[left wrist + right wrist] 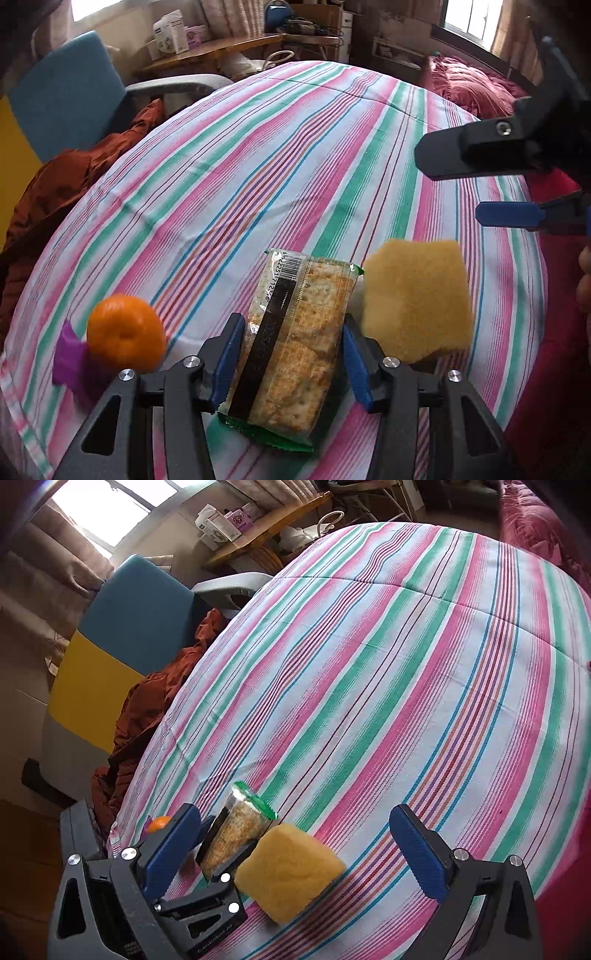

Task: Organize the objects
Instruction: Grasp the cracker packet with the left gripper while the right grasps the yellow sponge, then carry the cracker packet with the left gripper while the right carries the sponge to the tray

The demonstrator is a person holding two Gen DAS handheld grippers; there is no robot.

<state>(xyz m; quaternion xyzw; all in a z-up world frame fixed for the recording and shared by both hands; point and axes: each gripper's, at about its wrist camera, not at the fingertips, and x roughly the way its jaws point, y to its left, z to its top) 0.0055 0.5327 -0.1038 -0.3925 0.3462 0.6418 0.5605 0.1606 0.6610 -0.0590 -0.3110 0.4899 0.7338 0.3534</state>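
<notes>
Left gripper (291,354) clamped on cracker packet (295,332), packet's long axis running along fingers, held low over striped sheet (258,166). Sponge (417,302) just right of packet, possibly touching. Right gripper (295,853) spread wide, nearer sponge.

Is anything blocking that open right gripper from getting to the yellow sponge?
Nothing visible does. The right gripper is open, and the yellow sponge lies on the striped cloth between its fingers. The cracker packet, held in the left gripper, sits just beside the sponge, close but not between.
</notes>
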